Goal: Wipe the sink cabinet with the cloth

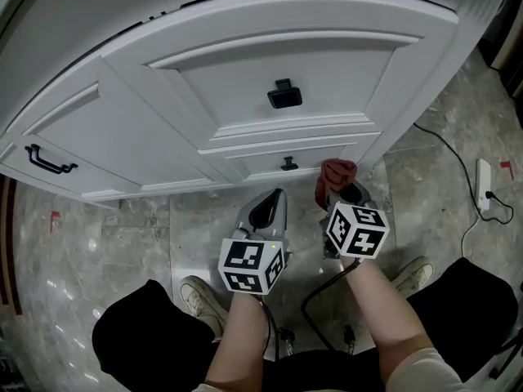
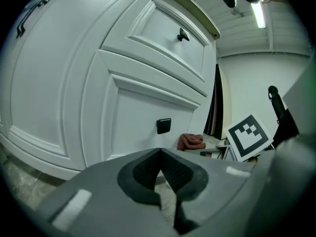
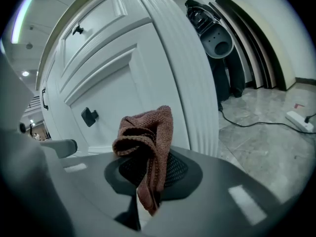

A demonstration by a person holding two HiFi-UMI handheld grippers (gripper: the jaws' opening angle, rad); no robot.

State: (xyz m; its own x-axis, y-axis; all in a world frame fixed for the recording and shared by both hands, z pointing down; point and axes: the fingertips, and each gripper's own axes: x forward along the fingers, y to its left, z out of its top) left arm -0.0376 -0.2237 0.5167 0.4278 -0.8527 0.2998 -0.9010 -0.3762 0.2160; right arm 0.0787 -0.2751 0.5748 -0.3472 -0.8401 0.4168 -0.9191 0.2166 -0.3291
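The white sink cabinet (image 1: pixel 245 96) fills the top of the head view, with a black knob (image 1: pixel 284 95) on its middle door and a smaller knob (image 1: pixel 288 164) on the low drawer. My right gripper (image 1: pixel 337 188) is shut on a reddish-brown cloth (image 1: pixel 335 172), bunched just in front of the cabinet's lower right corner. In the right gripper view the cloth (image 3: pixel 148 147) hangs folded between the jaws, close to the cabinet's fluted edge (image 3: pixel 182 83). My left gripper (image 1: pixel 270 205) is shut and holds nothing, pointing at the cabinet base; its pads (image 2: pixel 148 174) meet.
A long black handle (image 1: pixel 47 162) sits on the left door. A white power strip (image 1: pixel 484 184) and black cable (image 1: pixel 458 158) lie on the marble floor at right. The person's shoes (image 1: pixel 200 296) and knees are below the grippers. Dark panels (image 3: pixel 247 53) lean against the wall beyond the cabinet.
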